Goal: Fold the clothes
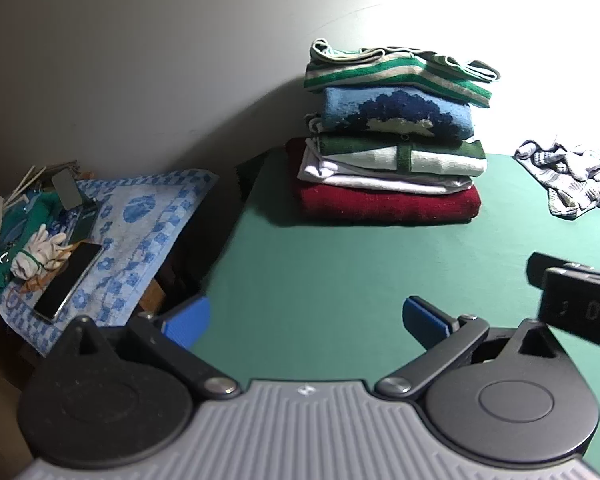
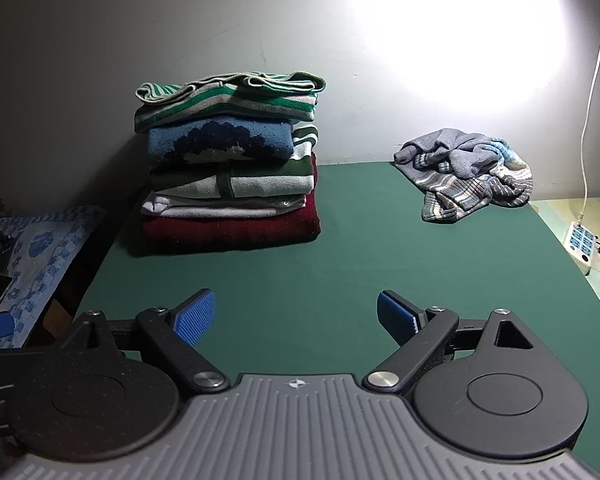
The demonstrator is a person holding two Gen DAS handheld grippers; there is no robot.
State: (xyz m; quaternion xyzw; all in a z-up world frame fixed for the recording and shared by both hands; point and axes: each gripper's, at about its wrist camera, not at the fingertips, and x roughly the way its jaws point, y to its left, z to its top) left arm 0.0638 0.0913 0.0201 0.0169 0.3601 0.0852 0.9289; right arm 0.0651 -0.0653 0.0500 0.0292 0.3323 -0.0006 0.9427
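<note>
1. Left claw [image 1: 306, 320]: jaws spread wide, nothing between the blue pads [image 1: 188, 322], hovering over bare green desk [image 1: 340, 280].
2. Right claw [image 2: 296, 316]: also wide open, empty, over the same green surface [image 2: 300, 264]. Its black body [image 1: 576, 300] shows at the right edge of the left wrist view.
3. Folded stack [image 1: 388, 140] sits at the back of the desk, against the wall. Bottom to top: dark red knit [image 1: 388, 204], white garment [image 1: 380, 176], green-and-white piece [image 1: 400, 156], blue knit with a dark blue pattern [image 1: 396, 116], green/grey striped top [image 1: 392, 72].
4. Same stack in the right wrist view [image 2: 228, 164], left of centre, edges roughly aligned.
5. Unfolded garment [image 2: 468, 172]: crumpled grey-blue striped heap, back right of the desk, near the wall, well apart from the stack. Also seen at the right of the left wrist view [image 1: 572, 178]. Neither claw touches it.
6. Left of the desk: lower surface covered with a blue-and-white patterned cloth [image 1: 140, 216], carrying a dark phone [image 1: 68, 280], white gloves [image 1: 36, 252], some green fabric [image 1: 24, 216].
7. Right of the desk: white power strip [image 2: 580, 246] with a white cable [image 2: 592, 80] running up the wall.
</note>
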